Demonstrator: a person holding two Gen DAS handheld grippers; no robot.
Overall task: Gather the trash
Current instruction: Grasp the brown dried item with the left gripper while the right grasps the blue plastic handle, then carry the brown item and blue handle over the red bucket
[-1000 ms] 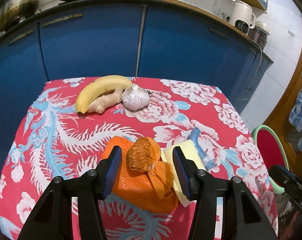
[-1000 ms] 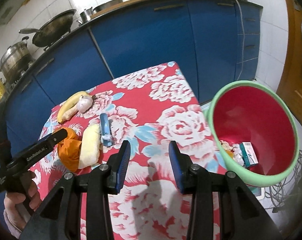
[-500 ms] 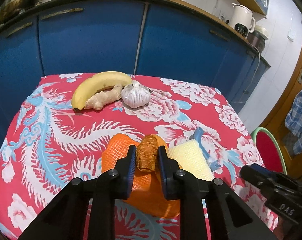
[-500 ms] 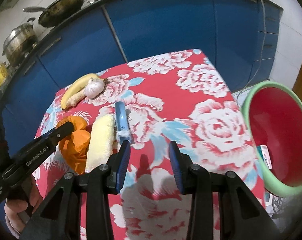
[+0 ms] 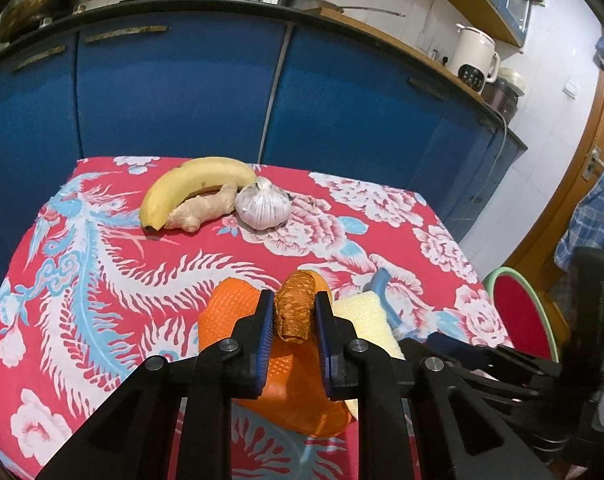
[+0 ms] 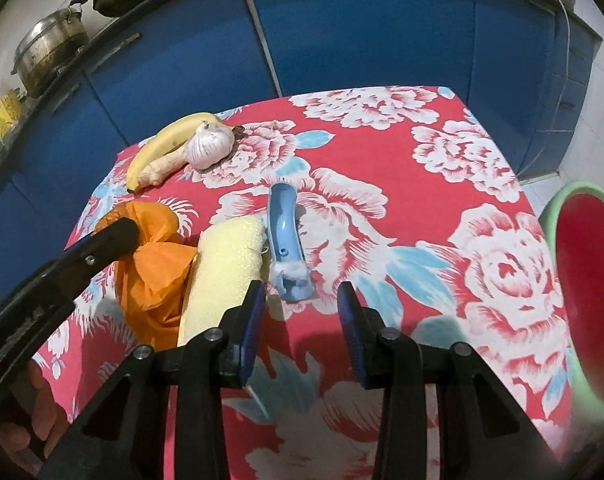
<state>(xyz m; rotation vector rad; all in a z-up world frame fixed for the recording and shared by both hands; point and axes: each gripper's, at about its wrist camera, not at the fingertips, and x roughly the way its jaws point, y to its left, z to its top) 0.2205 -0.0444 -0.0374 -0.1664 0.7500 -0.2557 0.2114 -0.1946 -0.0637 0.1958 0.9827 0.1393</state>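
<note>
An orange net bag (image 5: pixel 230 316) lies on the flowered tablecloth (image 5: pixel 102 280). My left gripper (image 5: pixel 290 320) is shut on the bag's bunched brown-orange top (image 5: pixel 296 304), its pads pressing both sides. In the right wrist view the bag (image 6: pixel 158 272) shows under the left gripper's finger (image 6: pixel 102 240). Beside the bag lie a yellow foam sleeve (image 6: pixel 222 268) and a curved blue plastic piece (image 6: pixel 284 232) with white fluff at its near end. My right gripper (image 6: pixel 300 308) stands open just short of that blue piece, with nothing between its fingers. A red bin with a green rim (image 6: pixel 582 264) stands off the table's right edge.
A banana (image 5: pixel 190 184), a piece of ginger (image 5: pixel 202 212) and a garlic bulb (image 5: pixel 264 208) lie together at the table's far side. Blue cabinets (image 5: pixel 182 88) stand close behind, with pots and a kettle (image 5: pixel 474 58) on the counter. A person's hand (image 6: pixel 34 412) holds the left gripper.
The left jaws have closed from wide apart onto the bag's bunched top. The right gripper has moved left and down toward the blue piece, and the bin has slid to the right edge of its view.
</note>
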